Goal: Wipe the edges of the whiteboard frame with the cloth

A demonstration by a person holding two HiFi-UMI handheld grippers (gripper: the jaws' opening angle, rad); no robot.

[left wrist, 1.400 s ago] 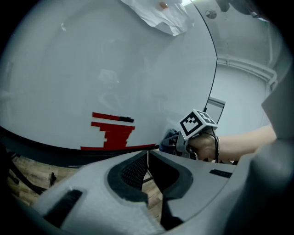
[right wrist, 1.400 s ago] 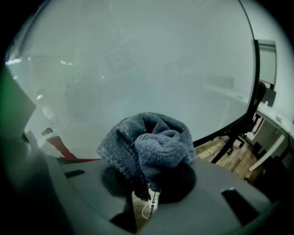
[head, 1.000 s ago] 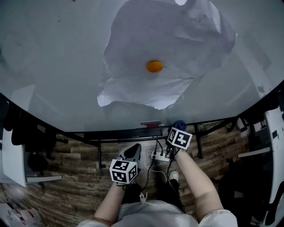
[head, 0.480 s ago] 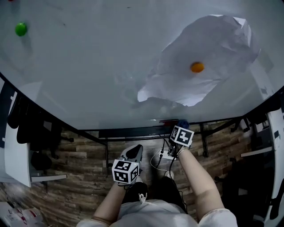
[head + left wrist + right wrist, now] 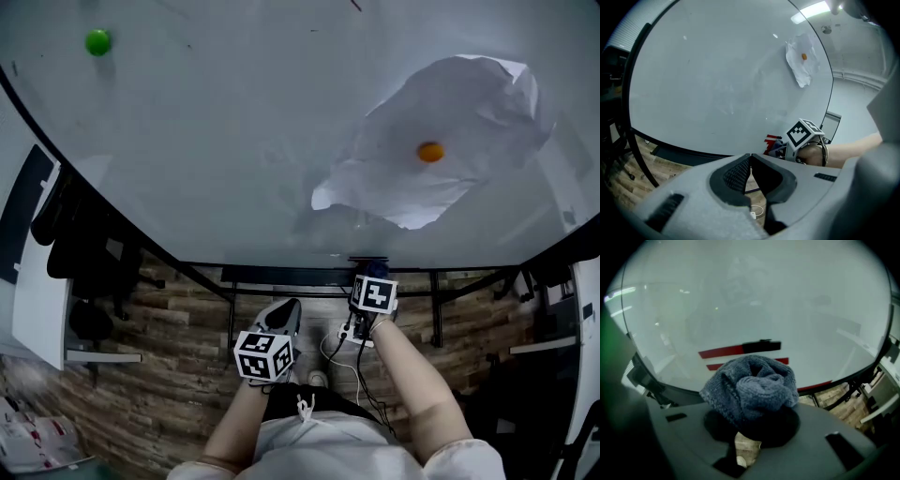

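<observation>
Pinching the bunched grey knitted cloth (image 5: 750, 385), right claw (image 5: 752, 418) sits at the dark whiteboard frame (image 5: 281, 275); a snag could tug it free; left claw (image 5: 750, 164) pressed together.

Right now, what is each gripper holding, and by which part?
Right gripper is shut on the bunched grey-blue cloth, pinching its lower end; the wad bulges out past the jaws. Left gripper is shut on nothing.
</observation>
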